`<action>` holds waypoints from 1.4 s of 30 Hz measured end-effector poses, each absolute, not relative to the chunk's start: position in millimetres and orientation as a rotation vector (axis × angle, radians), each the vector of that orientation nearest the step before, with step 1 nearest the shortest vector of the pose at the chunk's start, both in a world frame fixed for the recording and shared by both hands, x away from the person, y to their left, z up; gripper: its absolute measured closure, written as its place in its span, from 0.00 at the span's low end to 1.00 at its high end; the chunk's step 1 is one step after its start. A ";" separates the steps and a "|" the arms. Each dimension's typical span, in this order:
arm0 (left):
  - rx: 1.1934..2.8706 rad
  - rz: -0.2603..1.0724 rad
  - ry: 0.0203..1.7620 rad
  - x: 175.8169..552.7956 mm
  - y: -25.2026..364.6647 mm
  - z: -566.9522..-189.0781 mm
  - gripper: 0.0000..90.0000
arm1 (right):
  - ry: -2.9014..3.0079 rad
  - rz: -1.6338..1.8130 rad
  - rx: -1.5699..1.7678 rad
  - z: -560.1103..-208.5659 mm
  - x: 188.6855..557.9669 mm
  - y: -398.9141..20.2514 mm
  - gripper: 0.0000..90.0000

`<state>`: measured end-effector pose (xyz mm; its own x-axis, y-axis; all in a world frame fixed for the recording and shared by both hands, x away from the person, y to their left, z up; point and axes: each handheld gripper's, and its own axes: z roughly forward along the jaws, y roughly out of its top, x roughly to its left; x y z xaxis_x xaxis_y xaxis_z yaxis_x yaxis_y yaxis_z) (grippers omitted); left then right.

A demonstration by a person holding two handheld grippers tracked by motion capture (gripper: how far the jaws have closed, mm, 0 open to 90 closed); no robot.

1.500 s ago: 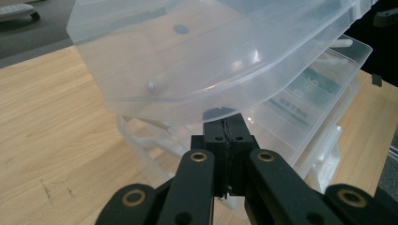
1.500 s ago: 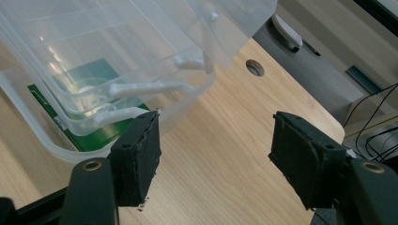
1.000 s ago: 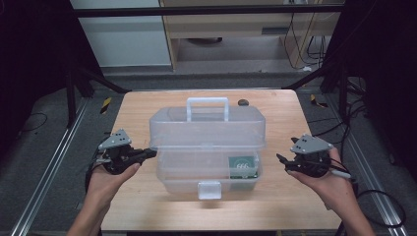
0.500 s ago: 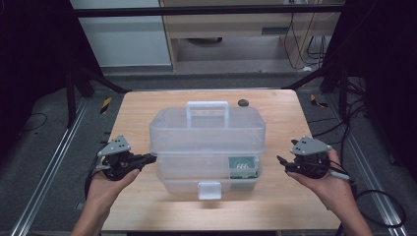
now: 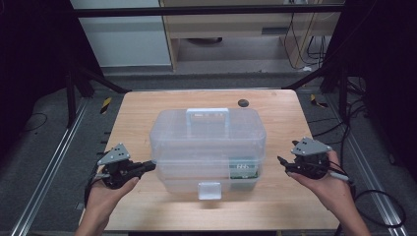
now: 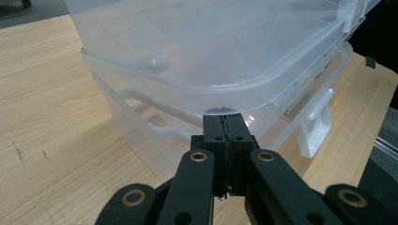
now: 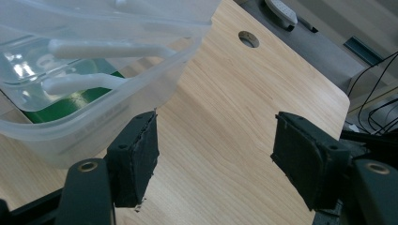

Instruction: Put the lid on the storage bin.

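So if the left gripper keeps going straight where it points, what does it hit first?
Most likely the clear plastic box: the left gripper, jaws shut, points at its near corner just under the lid's rim, though the remaining gap is hard to judge.

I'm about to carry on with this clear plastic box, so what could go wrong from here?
1. The left gripper, jaws shut, points at the lid edge of the clear storage box; a push there may slide the light box across the table rather than lift the lid.
2. The front latch looks fastened, so prying could flex the lid.
3. The right gripper is open, apart from the box, so nothing steadies that side.
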<state>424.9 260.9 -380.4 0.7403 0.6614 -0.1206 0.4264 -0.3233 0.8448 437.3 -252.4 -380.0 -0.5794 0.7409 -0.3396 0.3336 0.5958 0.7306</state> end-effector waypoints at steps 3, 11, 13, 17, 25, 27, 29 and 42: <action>1.969 0.315 0.826 423.2 260.5 -381.5 1.00 | 2.174 0.823 0.853 -380.4 438.0 -254.1 0.35; 1.965 0.310 0.832 419.6 263.0 -385.9 1.00 | 2.173 0.822 0.877 -388.4 442.4 -257.9 0.34; 1.963 0.307 0.835 418.8 264.8 -387.0 1.00 | 2.169 0.823 0.886 -389.9 444.4 -258.6 0.34; 1.973 0.301 0.834 419.0 265.0 -389.6 1.00 | 2.162 0.824 0.902 -392.7 447.3 -259.3 0.34; 1.986 0.294 0.834 415.9 266.5 -395.4 1.00 | 2.151 0.833 0.937 -402.5 452.1 -256.5 0.33; 1.986 0.291 0.835 415.6 266.9 -396.1 1.00 | 2.153 0.835 0.939 -403.5 452.7 -255.4 0.33; 1.991 0.289 0.835 415.4 267.2 -397.3 1.00 | 2.155 0.836 0.942 -404.5 453.5 -254.2 0.33; 2.035 0.616 1.027 447.2 309.8 -411.5 0.62 | 2.055 0.857 1.135 -425.5 473.2 -257.6 0.28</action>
